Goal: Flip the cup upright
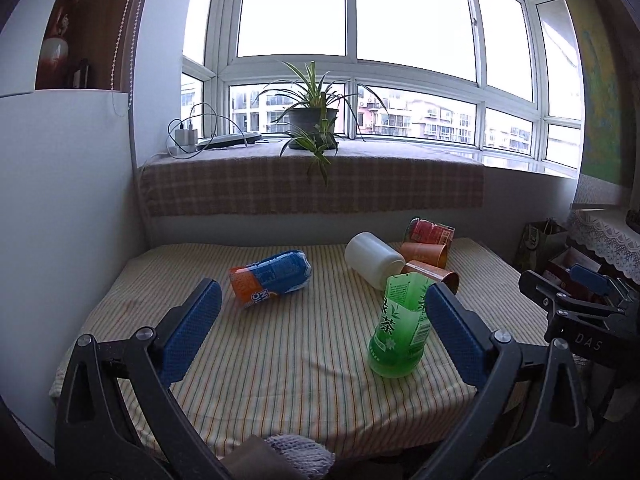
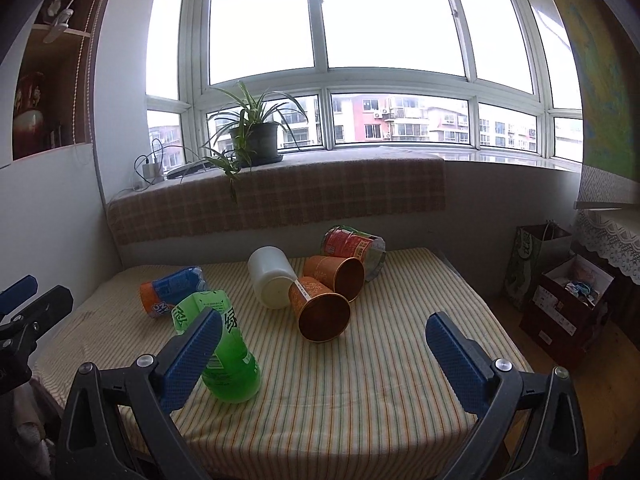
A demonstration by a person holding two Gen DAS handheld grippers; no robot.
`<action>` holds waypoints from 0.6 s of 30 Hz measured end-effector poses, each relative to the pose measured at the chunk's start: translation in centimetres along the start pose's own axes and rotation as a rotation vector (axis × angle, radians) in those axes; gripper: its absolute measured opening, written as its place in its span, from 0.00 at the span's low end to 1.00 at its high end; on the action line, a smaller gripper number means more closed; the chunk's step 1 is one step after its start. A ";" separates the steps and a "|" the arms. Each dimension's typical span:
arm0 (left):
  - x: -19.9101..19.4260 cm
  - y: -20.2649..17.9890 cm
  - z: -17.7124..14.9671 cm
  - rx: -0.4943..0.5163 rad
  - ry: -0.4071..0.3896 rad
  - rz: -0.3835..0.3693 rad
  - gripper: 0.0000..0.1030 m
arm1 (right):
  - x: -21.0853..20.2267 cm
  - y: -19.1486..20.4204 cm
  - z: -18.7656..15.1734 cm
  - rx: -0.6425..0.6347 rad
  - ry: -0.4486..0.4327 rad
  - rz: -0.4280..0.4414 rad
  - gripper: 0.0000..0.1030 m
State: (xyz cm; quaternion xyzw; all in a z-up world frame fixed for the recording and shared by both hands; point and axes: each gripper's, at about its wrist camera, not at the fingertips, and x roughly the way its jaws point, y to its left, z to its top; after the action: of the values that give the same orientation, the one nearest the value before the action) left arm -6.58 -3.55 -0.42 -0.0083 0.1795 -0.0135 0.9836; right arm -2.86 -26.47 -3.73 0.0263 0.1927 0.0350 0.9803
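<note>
Right view only: round copper mouths of two orange paper cups (image 2: 324,316) lying sideways.
Green cup (image 1: 398,332): translucent plastic, upright.
Left gripper (image 1: 322,322): spread wide, empty.
Right gripper (image 2: 324,350): spread wide, empty.

Left black plastic two-finger gripper (image 1: 320,312) carried blue dimple-textured rectangular pads (image 1: 190,334) on ribbed triangular arms — silver round screws at pivots. Right black plastic two-finger gripper (image 2: 324,344) matched; its body, seen from the left wrist view, bore white "DAS" lettering.
</note>
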 end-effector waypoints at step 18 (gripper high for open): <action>0.4 0.1 -0.1 -0.006 0.007 -0.001 1.00 | 0.5 -0.1 -0.1 0.001 0.014 -0.010 1.00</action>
State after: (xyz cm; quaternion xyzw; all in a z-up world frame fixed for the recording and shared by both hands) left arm -6.20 -3.45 -0.63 -0.0115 0.1832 -0.0137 0.9829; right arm -2.46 -26.50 -4.02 0.0255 0.1996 0.0302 0.9791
